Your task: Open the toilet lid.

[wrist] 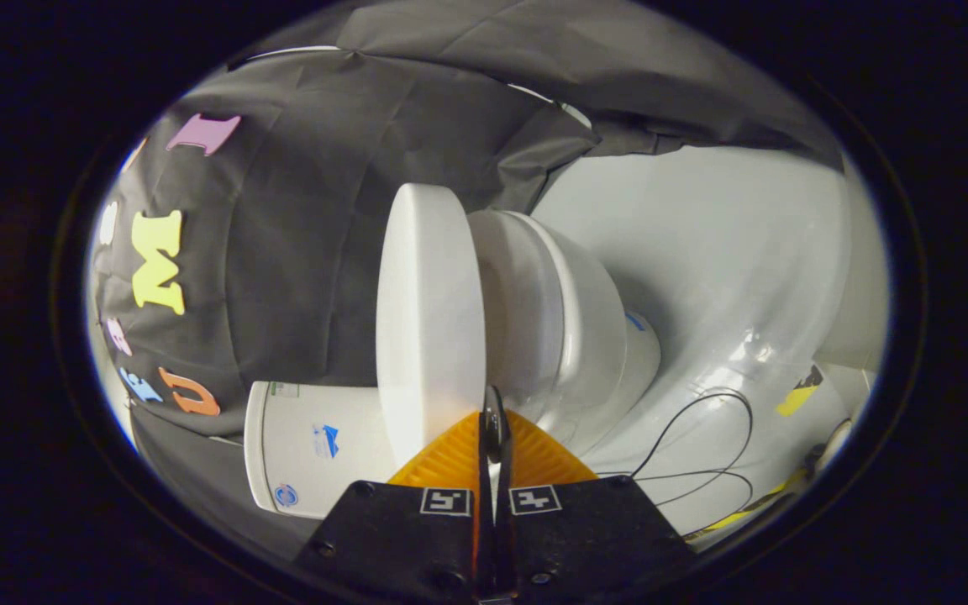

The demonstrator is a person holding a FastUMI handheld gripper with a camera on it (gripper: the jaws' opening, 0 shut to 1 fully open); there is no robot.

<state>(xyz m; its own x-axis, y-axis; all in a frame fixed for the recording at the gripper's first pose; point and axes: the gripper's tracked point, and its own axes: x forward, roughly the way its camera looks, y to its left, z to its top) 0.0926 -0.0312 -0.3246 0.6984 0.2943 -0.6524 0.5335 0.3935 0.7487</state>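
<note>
The hand-held gripper (493, 420), fingers pressed together on nothing, sat just below the toilet lid's (429, 323) edge at centre frame.

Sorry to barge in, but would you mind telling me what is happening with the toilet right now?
A person is working a hand-held gripper at a white toilet. The view is rolled sideways. The toilet lid stands well apart from the seat and bowl, so it looks already lifted. The fingers are nearly closed, their tips at the lid's near edge; whether they pinch it is unclear. The tank lies beyond the lid, and a black cable runs across the floor.
</note>
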